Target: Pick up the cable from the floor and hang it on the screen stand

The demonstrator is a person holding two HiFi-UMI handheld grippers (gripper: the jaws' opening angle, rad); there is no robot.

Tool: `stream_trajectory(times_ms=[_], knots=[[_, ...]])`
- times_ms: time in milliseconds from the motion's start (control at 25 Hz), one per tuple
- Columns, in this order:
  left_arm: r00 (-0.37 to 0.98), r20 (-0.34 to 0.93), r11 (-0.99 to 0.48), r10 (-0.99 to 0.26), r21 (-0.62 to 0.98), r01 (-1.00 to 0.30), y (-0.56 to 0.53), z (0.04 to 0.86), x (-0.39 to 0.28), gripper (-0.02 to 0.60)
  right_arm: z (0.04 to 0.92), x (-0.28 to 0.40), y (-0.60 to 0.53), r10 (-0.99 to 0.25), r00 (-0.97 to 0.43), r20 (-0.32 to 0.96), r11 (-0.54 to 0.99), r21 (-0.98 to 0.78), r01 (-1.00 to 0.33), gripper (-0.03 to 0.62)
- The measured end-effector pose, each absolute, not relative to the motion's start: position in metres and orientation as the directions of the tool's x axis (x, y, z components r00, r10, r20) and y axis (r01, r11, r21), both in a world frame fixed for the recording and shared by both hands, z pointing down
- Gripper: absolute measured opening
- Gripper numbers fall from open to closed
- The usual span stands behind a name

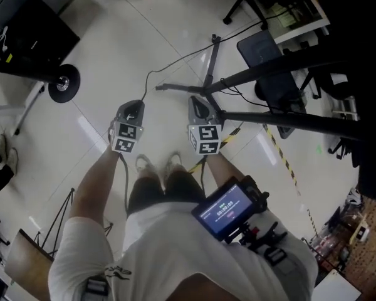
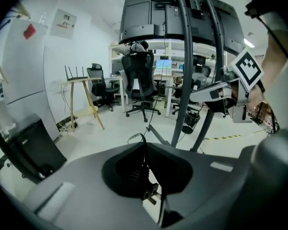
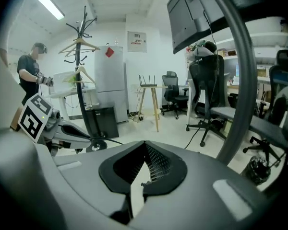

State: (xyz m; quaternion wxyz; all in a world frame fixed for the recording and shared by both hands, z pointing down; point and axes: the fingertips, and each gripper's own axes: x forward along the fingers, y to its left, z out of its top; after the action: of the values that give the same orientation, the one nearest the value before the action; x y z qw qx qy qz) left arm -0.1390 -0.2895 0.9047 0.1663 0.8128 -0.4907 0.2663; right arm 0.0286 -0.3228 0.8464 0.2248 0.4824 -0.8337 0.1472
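Note:
A thin black cable (image 1: 151,73) runs across the white floor toward the base of the screen stand (image 1: 208,86). My left gripper (image 1: 133,107) is held low over the floor, shut on the cable. In the left gripper view a short loop of cable (image 2: 136,138) sticks out at the tip of the left gripper (image 2: 144,143). The stand's two dark poles (image 2: 187,56) rise right ahead, with the screen (image 2: 182,13) on top. My right gripper (image 1: 199,105) hovers beside the stand's base, shut and empty. The right gripper view shows the right gripper (image 3: 144,150) with nothing in it.
A black case on wheels (image 1: 62,83) stands at the left. Yellow-black tape (image 1: 282,155) crosses the floor at the right. Office chairs (image 2: 140,83), a wooden stool (image 3: 149,102), a coat rack with hangers (image 3: 81,47), a white fridge (image 3: 108,75) and a person (image 3: 31,68) stand around.

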Motion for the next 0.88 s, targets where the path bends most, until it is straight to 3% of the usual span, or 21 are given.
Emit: stream_trajectory(times_ms=[520, 880], knots=[[0.399, 0.298, -0.438, -0.867, -0.077, -0.895, -0.316, 0.573, -0.131, 0.024, 0.587, 0.043, -0.347, -0.844, -0.441, 0.306, 0.472, 0.033, -0.881, 0.014], [0.472, 0.097, -0.481, -0.876, -0.122, -0.868, -0.307, 0.395, -0.118, 0.025, 0.446, 0.043, -0.340, -0.878, -0.465, 0.111, 0.476, 0.102, -0.874, 0.014]])
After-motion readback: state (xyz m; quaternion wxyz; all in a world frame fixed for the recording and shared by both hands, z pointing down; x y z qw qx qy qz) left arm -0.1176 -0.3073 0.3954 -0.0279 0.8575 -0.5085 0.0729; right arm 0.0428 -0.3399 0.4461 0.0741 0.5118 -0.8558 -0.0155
